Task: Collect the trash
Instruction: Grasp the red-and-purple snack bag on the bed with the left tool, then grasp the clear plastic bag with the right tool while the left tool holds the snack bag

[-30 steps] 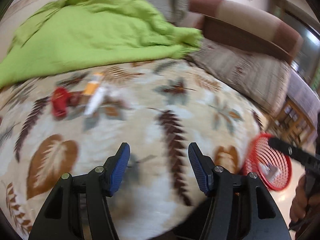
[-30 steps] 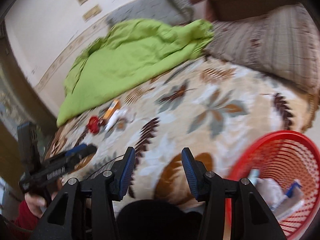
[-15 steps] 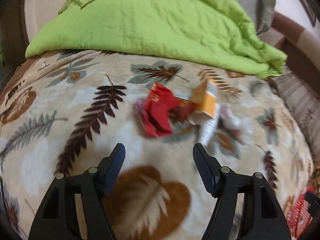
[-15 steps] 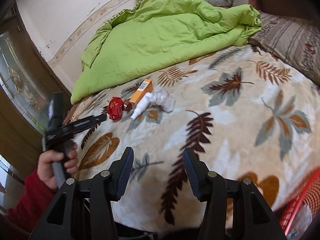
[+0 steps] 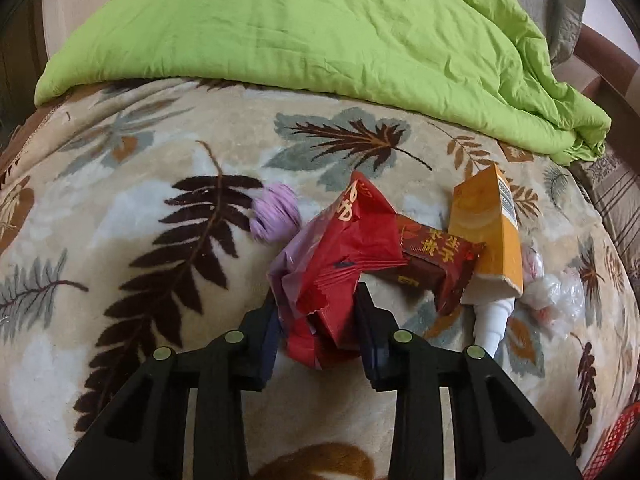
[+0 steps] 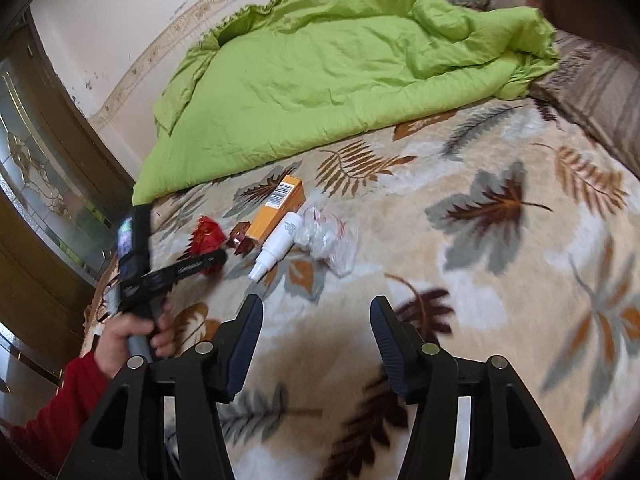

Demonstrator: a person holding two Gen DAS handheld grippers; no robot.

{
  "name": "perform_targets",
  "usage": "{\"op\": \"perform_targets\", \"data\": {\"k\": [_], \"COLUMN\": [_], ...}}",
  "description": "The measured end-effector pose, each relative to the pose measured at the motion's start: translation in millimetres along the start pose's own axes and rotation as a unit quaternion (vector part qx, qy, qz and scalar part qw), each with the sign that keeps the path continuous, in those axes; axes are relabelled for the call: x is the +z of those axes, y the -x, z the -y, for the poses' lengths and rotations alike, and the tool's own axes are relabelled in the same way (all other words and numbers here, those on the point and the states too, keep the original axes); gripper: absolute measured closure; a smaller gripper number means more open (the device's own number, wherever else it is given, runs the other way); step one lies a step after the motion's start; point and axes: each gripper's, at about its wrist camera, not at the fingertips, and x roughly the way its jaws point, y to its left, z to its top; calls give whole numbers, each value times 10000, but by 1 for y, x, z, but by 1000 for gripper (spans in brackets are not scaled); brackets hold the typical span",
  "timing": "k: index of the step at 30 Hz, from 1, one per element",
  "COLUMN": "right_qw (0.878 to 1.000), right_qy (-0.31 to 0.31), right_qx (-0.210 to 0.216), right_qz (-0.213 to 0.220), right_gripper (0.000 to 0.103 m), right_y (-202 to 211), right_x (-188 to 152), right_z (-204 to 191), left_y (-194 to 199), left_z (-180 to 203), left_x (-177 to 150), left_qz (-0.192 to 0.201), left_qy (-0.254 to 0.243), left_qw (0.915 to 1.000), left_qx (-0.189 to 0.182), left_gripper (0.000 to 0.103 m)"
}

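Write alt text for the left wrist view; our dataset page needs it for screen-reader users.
The left gripper closes on a crumpled red wrapper lying on a leaf-patterned blanket. Beside it lie a dark red snack packet, an orange box and a white bottle, below a green quilt.

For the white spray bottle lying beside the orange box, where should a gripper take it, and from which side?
Grip the white spray bottle across its round body, just above the nozzle, coming down from above with the fingers straddling its width. It lies flat on the blanket, one side touching the orange box, crumpled clear plastic by the other, so a side approach looks blocked. The open right gripper seems better placed.
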Motion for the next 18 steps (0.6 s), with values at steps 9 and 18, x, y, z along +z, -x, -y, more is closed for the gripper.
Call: {"op": "perform_targets", "data": {"k": [9,18], "right_qw": [9993,9997], "right_qy": [-240,69], "right_qx": [45,-71], "right_qz": [-281,-206], "right_gripper": [41,84], "right_y": [-93,-111], "right_x": [38,26], "right_z": [6,-15], "left_y": [54,94], "left_z": [-2,20], "left_x": [-21,-57], "left_qz": [357,503], "left_qy": [-12,-229], "left_qw": [9991,9975], "left_qx": [-234,-446], "left_gripper": [71,71]}}
